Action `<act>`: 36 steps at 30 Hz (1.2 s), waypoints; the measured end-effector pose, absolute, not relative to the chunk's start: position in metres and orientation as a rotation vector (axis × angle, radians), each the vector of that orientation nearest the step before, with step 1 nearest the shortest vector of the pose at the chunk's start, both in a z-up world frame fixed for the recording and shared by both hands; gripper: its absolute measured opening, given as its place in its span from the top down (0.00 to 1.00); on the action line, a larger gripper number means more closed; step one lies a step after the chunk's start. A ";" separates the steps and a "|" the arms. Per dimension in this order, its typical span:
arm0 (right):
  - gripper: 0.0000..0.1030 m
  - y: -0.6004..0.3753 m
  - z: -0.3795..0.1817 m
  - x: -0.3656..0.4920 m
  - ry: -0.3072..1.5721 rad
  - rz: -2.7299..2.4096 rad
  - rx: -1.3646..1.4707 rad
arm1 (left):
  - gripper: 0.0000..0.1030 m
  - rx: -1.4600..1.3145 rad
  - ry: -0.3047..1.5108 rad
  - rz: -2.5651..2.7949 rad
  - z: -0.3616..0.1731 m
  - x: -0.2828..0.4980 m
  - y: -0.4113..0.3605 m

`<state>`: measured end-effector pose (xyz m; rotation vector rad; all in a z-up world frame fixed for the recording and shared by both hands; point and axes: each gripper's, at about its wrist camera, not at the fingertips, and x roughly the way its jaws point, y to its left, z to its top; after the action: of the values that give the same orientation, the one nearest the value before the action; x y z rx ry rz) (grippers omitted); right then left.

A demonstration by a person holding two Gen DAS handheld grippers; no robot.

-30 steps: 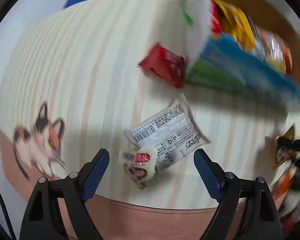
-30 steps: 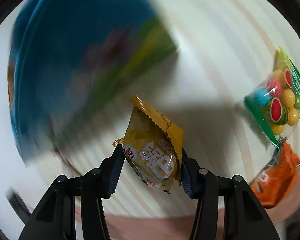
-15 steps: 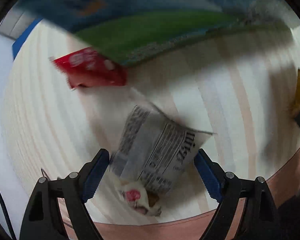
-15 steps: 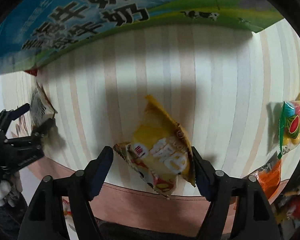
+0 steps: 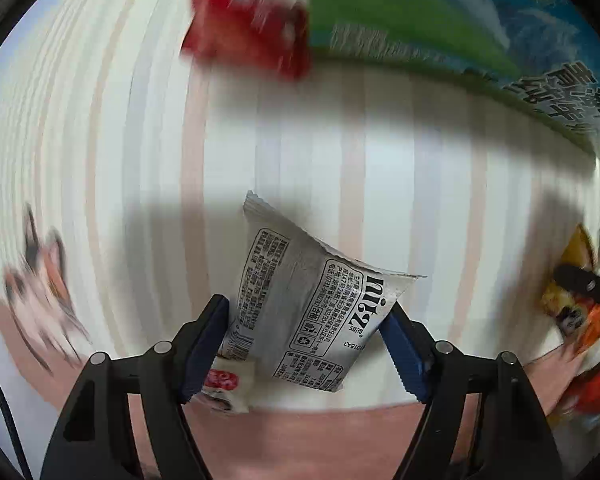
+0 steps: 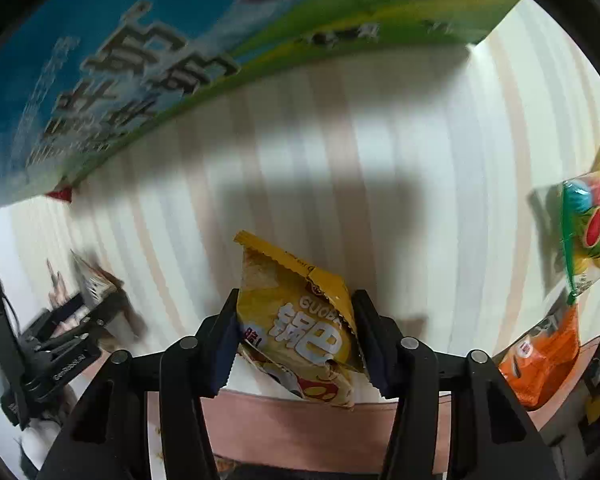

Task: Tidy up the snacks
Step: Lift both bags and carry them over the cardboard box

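Observation:
My left gripper [image 5: 304, 344] points down at the striped tablecloth, and its blue pads are closing onto both sides of a silver printed snack packet [image 5: 312, 312]. The packet stands tilted between them. A small white sweet with a red label [image 5: 224, 384] lies under the left finger. In the right wrist view my right gripper [image 6: 296, 336] is closing, and its pads press a yellow snack packet [image 6: 300, 320] from both sides. The left gripper [image 6: 80, 308] also shows at the left edge of that view.
A big blue and green printed box [image 6: 140, 72] stands at the back, with a red packet [image 5: 248, 36] at its corner. A bag of coloured fruit sweets [image 6: 588, 228] and an orange packet [image 6: 540, 364] lie at the right. The cloth's pink border [image 5: 300, 432] runs along the near edge.
The left gripper came down over the silver packet and its jaws narrowed onto it. The right gripper's jaws widened around the yellow packet, then drew in on it again.

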<state>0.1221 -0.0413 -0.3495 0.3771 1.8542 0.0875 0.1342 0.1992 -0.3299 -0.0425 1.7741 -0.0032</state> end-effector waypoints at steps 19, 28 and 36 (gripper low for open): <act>0.23 -0.055 -0.347 0.094 1.876 0.100 0.419 | 0.23 0.044 1.788 -0.051 -0.353 0.117 0.145; 0.44 -0.052 -0.348 0.086 1.845 0.081 0.456 | 0.33 -0.028 1.734 -0.007 -0.353 0.094 0.133; 0.50 -0.048 -0.328 0.083 1.789 0.107 0.399 | 0.33 -0.047 1.688 -0.021 -0.325 0.079 0.120</act>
<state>0.0831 -0.0477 -0.3277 0.3987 1.7886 0.1074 0.0790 0.1196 -0.3249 -0.0467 1.6879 -0.0207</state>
